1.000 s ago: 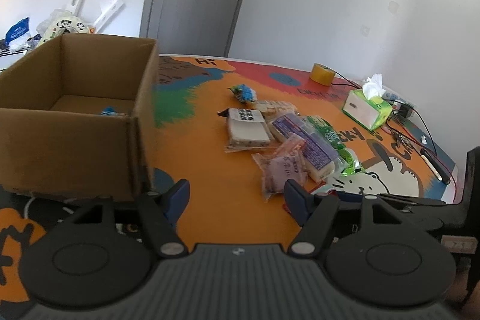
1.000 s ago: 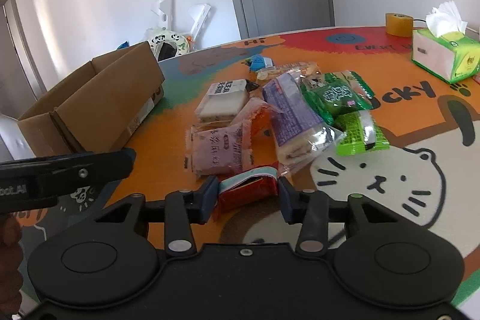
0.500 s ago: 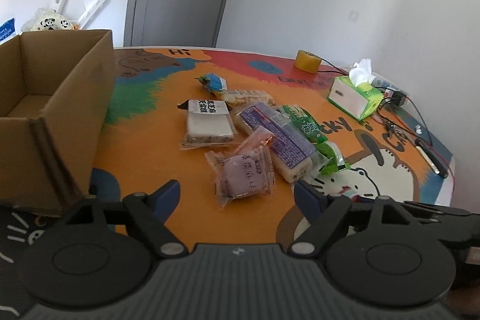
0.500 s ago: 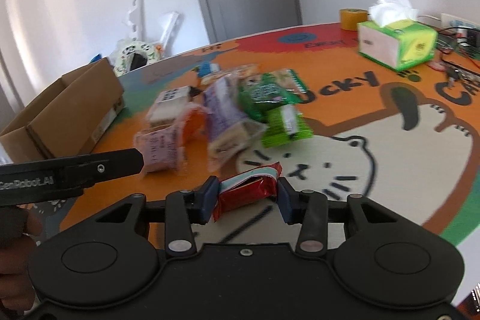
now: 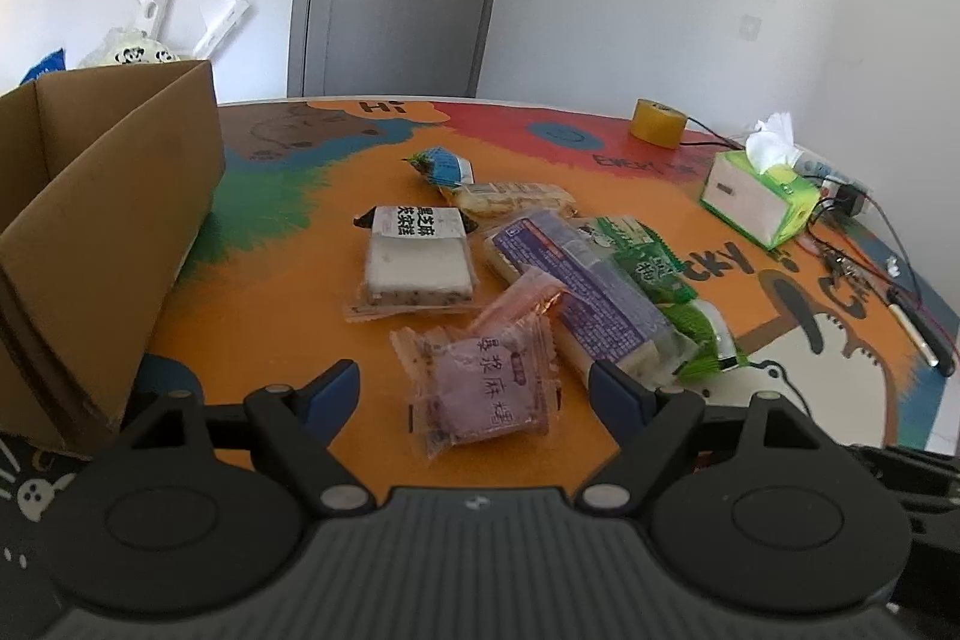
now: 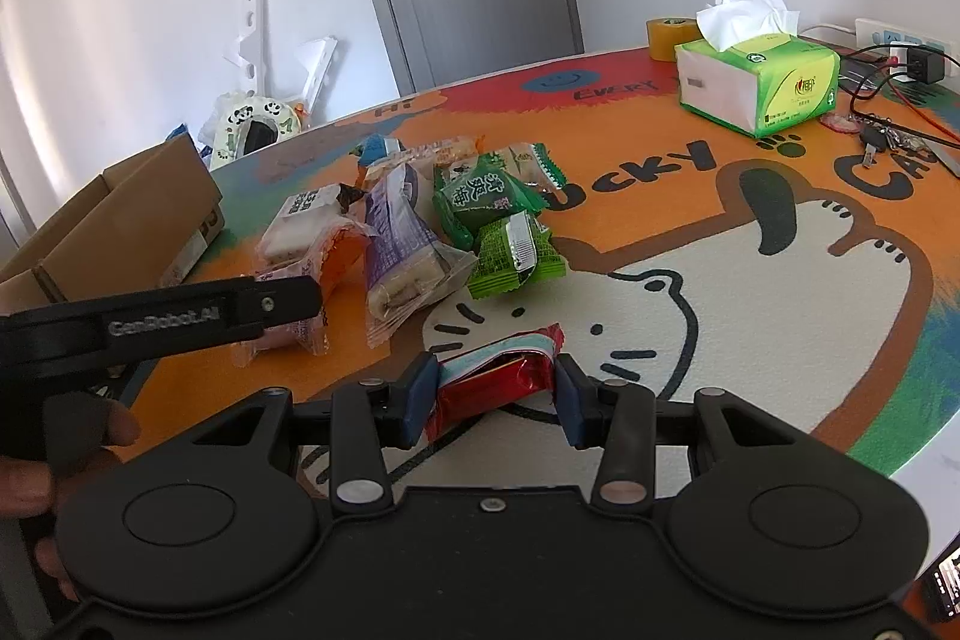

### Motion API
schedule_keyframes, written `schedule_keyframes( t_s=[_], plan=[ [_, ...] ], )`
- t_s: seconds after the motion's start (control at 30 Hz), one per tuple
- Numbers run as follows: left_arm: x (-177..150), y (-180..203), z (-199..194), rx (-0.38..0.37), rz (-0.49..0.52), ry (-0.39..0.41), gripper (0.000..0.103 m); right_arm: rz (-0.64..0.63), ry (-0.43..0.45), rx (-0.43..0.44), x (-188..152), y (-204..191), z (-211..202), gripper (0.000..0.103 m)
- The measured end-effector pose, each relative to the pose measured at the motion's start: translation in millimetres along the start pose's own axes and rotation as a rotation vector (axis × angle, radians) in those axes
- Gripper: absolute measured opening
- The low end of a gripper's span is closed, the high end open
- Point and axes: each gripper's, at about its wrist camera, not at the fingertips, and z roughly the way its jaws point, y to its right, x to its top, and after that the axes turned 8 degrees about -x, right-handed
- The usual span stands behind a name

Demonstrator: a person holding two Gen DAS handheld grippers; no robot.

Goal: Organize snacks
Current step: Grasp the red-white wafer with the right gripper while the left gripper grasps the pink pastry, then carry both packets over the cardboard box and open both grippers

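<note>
My left gripper [image 5: 474, 388] is open, its blue pads [image 5: 330, 394] standing either side of a purple snack packet [image 5: 480, 394] without touching it. Behind that lie a white cake pack [image 5: 417, 256], a long purple-wrapped loaf [image 5: 576, 292], green packets [image 5: 654, 262], a cracker pack [image 5: 510, 196] and a small blue packet [image 5: 441, 163]. The open cardboard box [image 5: 108, 214] stands at the left. My right gripper [image 6: 495, 391] is shut on a red snack packet [image 6: 498, 382], over the white cat drawing. The left gripper's arm [image 6: 162, 322] crosses the right wrist view at the left.
A green tissue box [image 6: 762, 82], a roll of yellow tape [image 5: 657, 130], keys [image 6: 882, 139], a charger and cables [image 5: 864, 244] sit at the far right of the colourful mat [image 5: 270, 292]. A hand [image 6: 54, 460] holds the left gripper. A grey door is behind.
The left gripper moved right from the box to the purple packet and its jaws widened. The right gripper, still holding the red packet, swung right toward the cat drawing.
</note>
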Motion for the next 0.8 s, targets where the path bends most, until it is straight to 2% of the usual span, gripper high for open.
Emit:
schedule_keyframes(
  t_s=[0.1, 0.17, 0.23, 0.27, 0.33, 0.53, 0.8],
  plan=[
    [-2, 1, 7, 0.016, 0.013, -0.016, 0.079, 0.0, 0.005, -0.004, 0, -2, 1, 0.043],
    [-4, -1, 10, 0.017, 0.006, -0.027, 0.069, 0.001, 0.005, 0.0, 0, -3, 1, 0.043],
    [-5, 0, 9, 0.029, 0.028, -0.019, 0.051, 0.002, 0.004, 0.008, 0, -4, 0, 0.043],
    [-6, 0, 8, 0.035, 0.032, -0.022, 0.049, 0.002, 0.003, 0.011, 0, -5, 0, 0.043],
    [-5, -4, 5, 0.023, 0.013, -0.023, 0.041, 0.002, 0.003, 0.016, 0, -6, -1, 0.043],
    [-5, -11, -7, -0.002, -0.025, -0.027, 0.038, 0.001, 0.019, 0.026, 1, -12, -6, 0.043],
    [-3, -15, -33, -0.021, -0.017, 0.012, 0.038, -0.011, 0.043, 0.045, 5, -24, -14, 0.043]
  ],
)
